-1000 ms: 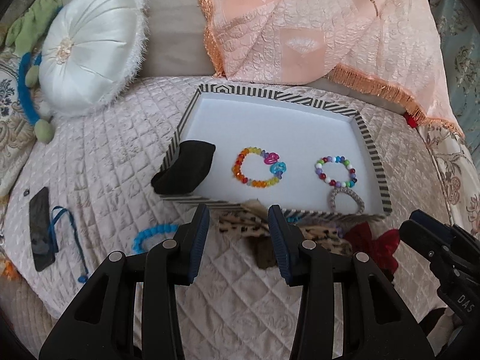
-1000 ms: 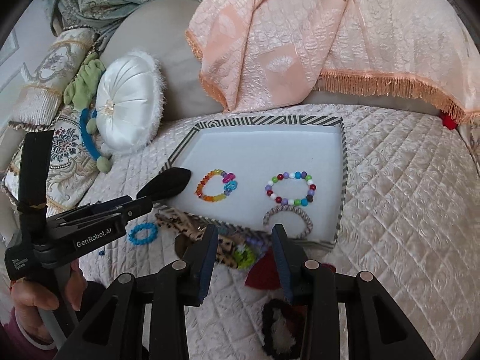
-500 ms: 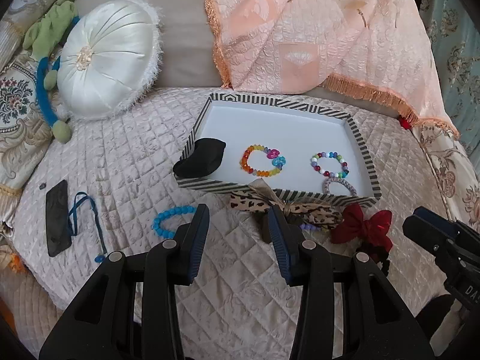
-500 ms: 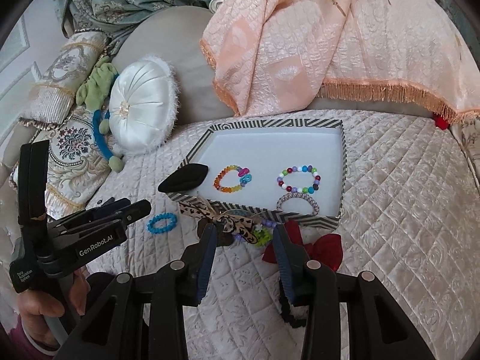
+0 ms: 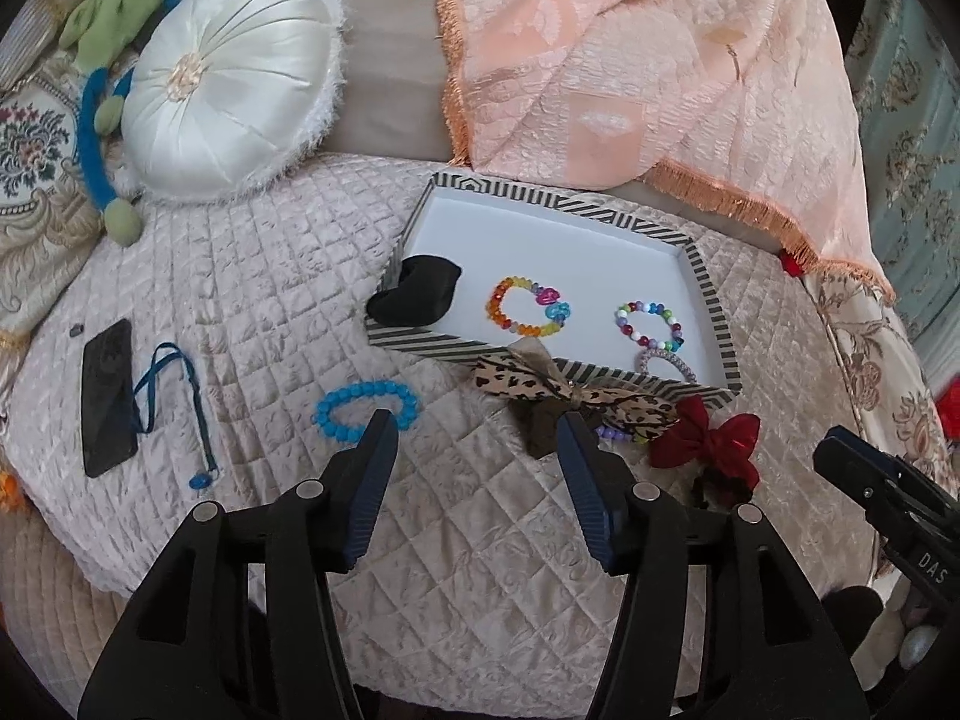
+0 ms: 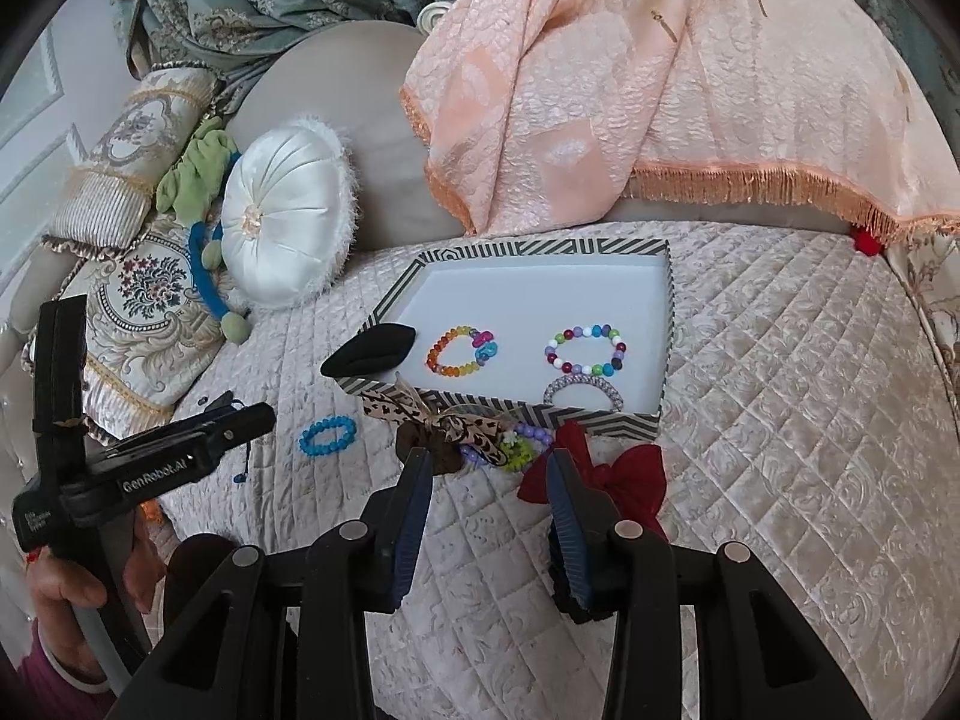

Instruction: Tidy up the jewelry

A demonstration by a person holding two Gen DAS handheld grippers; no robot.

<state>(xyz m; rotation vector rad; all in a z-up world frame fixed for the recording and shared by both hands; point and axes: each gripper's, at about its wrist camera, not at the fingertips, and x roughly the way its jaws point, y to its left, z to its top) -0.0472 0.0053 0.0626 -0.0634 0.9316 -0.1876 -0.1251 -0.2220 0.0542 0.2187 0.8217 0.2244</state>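
A striped tray (image 5: 420,339) (image 6: 540,247) lies on the quilted bed. It holds a rainbow bracelet (image 5: 498,306) (image 6: 435,354), a multicolour bead bracelet (image 5: 624,315) (image 6: 552,351) and a grey band (image 5: 666,354). A black pouch (image 5: 420,297) rests on its left corner. In front of the tray lie a blue bead bracelet (image 5: 360,389) (image 6: 304,438), a leopard bow (image 5: 510,381) and a red bow (image 5: 708,438) (image 6: 630,474). My left gripper (image 5: 475,426) hovers over the quilt just right of the blue bracelet, its jaws opening with nothing between them. My right gripper (image 6: 489,459) hangs open and holds nothing, near the bows.
A black phone (image 5: 108,396) and a blue cord (image 5: 198,408) lie at the left. A white round cushion (image 5: 234,84) and a peach fringed throw (image 5: 630,60) stand behind the tray. Purple beads (image 6: 534,435) peek from under the leopard bow. A person's hand (image 6: 66,594) holds the left gripper.
Both grippers have drawn back from the tray, so more of the bed shows. The left jaws have spread wider. The right jaws look unchanged.
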